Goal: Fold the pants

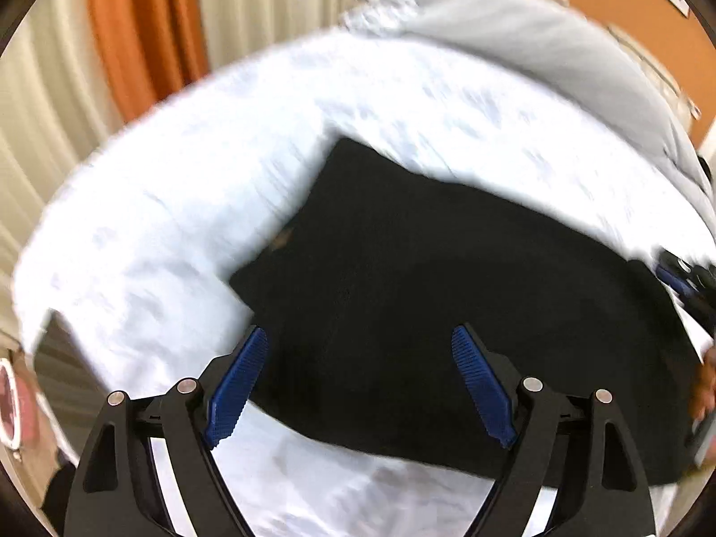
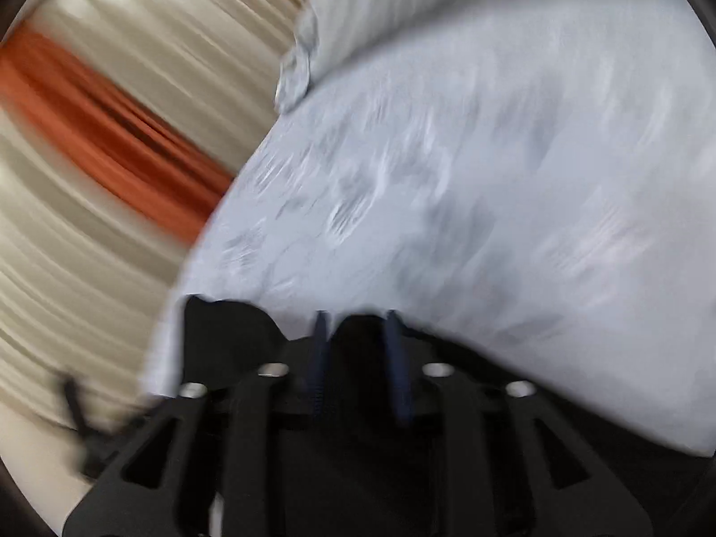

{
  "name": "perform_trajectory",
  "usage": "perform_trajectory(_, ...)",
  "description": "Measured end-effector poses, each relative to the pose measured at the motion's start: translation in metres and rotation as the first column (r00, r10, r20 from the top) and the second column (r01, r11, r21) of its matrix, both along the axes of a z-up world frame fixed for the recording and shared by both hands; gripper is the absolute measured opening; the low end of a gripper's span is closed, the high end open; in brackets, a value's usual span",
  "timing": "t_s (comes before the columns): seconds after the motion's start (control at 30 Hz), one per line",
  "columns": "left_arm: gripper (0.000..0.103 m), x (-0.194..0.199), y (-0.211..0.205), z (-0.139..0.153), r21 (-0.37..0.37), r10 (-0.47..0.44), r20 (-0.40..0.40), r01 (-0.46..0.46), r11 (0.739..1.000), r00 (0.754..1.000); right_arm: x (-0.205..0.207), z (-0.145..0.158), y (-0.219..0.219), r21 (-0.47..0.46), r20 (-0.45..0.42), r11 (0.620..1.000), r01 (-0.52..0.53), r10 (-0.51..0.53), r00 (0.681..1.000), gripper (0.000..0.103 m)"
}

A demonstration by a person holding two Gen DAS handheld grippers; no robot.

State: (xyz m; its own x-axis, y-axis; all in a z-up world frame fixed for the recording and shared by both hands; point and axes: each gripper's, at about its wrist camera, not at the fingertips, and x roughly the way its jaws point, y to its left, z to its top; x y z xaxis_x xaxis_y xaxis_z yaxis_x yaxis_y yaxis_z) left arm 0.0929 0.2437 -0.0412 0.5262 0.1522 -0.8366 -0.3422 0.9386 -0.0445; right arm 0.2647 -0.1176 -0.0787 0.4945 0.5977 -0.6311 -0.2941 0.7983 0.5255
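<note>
Spread wide, the jaws of the left gripper (image 1: 360, 335) hang just above the near edge of the folded black pants (image 1: 447, 295), pinching nothing, while the right gripper (image 2: 355, 320) has black cloth between its narrowly parted blue pads (image 2: 396, 358); blur hides whether they press on it. No writing can be read anywhere. Pants lie on a pale patterned bed sheet (image 1: 179, 223), a grey pillow (image 1: 537, 44) beyond and orange-and-cream curtains (image 1: 147, 31) at far left.
</note>
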Motion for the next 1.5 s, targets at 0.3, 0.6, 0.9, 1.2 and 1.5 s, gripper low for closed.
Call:
perform_trajectory(0.3, 0.081, 0.003, 0.038, -0.022, -0.14, 0.099, -0.15, -0.12, 0.983, 0.984, -0.036, -0.004, 0.016, -0.034, -0.064, 0.988, -0.15, 0.147, 0.987, 0.028)
perform_trajectory(0.6, 0.087, 0.026, 0.062, -0.051, -0.078, 0.114, -0.158, -0.128, 0.989, 0.981, 0.04, -0.024, 0.043, -0.085, -0.052, 0.994, 0.069, -0.073, 0.996, 0.007)
perform_trajectory(0.9, 0.085, -0.009, 0.137, 0.022, -0.182, 0.29, 0.065, -0.275, 0.944, 0.955, -0.086, 0.016, 0.143, -0.329, 0.103, 0.894, -0.305, 0.355, 0.929, 0.05)
perform_trajectory(1.2, 0.085, -0.036, 0.162, 0.035, -0.182, 0.335, 0.1, -0.314, 0.932, 0.937, -0.161, -0.023, 0.32, -0.682, 0.017, 0.484, -0.549, 0.761, 0.649, 0.029)
perform_trajectory(1.5, 0.085, -0.024, 0.142, 0.03, -0.178, 0.241, 0.094, -0.222, 0.959, 0.966, -0.031, 0.15, 0.269, -0.536, 0.376, 0.837, -0.112, 0.355, 0.856, 0.007)
